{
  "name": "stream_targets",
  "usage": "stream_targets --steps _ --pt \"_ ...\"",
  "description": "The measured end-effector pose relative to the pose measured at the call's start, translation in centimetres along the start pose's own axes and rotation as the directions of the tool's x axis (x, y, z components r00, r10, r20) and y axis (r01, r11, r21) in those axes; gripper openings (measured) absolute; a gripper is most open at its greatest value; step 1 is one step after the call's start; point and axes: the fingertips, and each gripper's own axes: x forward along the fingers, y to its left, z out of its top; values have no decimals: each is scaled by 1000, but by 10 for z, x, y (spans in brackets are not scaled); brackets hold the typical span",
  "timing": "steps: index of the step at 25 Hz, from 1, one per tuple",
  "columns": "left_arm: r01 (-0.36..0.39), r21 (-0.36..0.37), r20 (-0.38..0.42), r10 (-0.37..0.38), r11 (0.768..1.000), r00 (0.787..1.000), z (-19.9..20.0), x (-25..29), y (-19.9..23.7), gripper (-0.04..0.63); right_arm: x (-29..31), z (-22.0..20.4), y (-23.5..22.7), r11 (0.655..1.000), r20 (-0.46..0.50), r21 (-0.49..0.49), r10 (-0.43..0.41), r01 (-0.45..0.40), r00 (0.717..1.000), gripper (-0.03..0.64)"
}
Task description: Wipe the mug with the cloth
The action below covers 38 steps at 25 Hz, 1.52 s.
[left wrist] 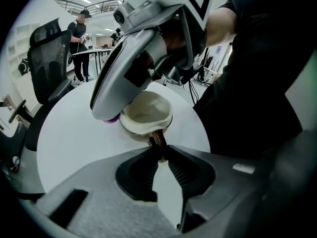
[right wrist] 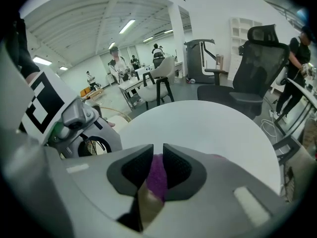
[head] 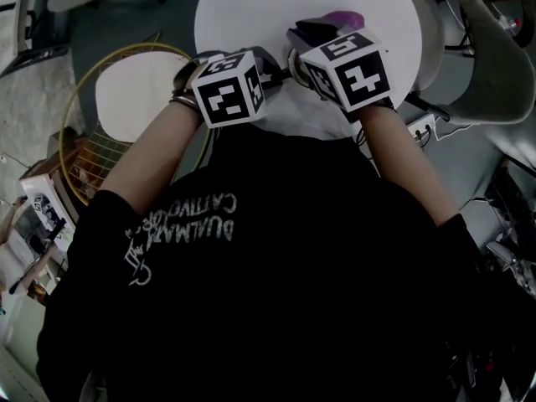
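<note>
A cream mug [left wrist: 146, 112] with a brown handle [left wrist: 157, 138] stands on the round white table [left wrist: 74, 138]. My left gripper [left wrist: 159, 150] is shut on that handle. My right gripper [right wrist: 157, 151] is shut on a purple cloth [right wrist: 157, 176]. In the left gripper view the right gripper's body [left wrist: 143, 48] leans over the mug's far left rim, and a bit of purple cloth [left wrist: 113, 119] shows under its tip. In the head view both marker cubes [head: 228, 89] [head: 350, 67] sit close together at the table's near edge, with the cloth [head: 343, 17] just beyond them. The mug is hidden there.
A gold wire side table with a white top [head: 126, 99] stands left of the person. A grey chair [head: 494, 82] is on the right, and a black office chair [right wrist: 260, 58] stands past the table. Several people stand at desks far off [left wrist: 79, 38].
</note>
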Motion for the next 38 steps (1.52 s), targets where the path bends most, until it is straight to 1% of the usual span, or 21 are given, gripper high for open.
stream_targets --steps 3,9,15,25,38 --pt "1 4 7 -1 1000 1000 0 2 -1 66 0 -2 2 999 -13 -32 6 -6 1000 63" --pt "-2 8 5 2 1000 1000 -1 1 2 66 1 -3 2 999 -26 -45 6 -8 1000 64" --pt "-17 2 3 17 1000 1000 -1 1 3 64 1 -4 4 993 -49 -121 -12 6 999 40" --pt "-20 -5 2 20 1000 1000 -2 2 4 64 2 -3 20 981 -44 -192 20 -29 999 34" --pt "-28 -10 5 28 1000 1000 0 1 6 64 4 -7 35 972 -68 -226 57 -71 996 34"
